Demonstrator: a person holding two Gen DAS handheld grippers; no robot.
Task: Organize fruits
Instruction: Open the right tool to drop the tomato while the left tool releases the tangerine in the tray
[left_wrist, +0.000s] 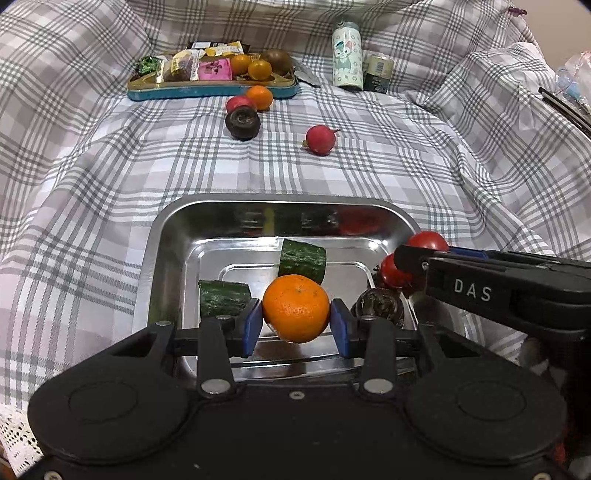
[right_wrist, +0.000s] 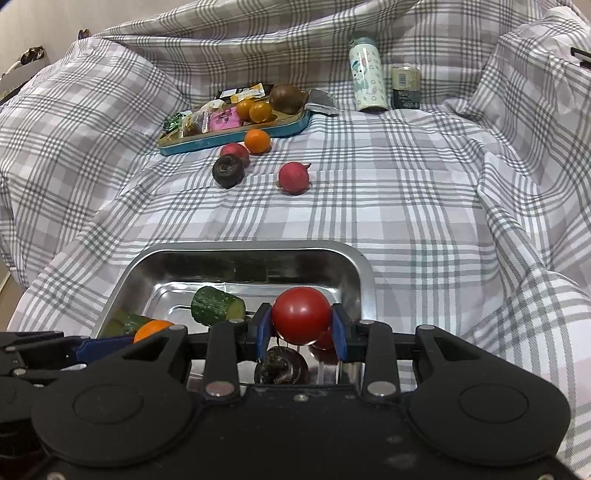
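My left gripper is shut on an orange mandarin, held just above the steel tray. My right gripper is shut on a red tomato over the same tray's right side. In the tray lie two cucumber pieces, a dark round fruit and a second tomato. Farther off on the cloth lie a red radish, a dark round fruit, another red one and a mandarin.
A blue tin at the back holds snack packets, two small oranges and a brown fruit. A patterned bottle and a dark can stand to its right. The checked cloth rises in folds on both sides.
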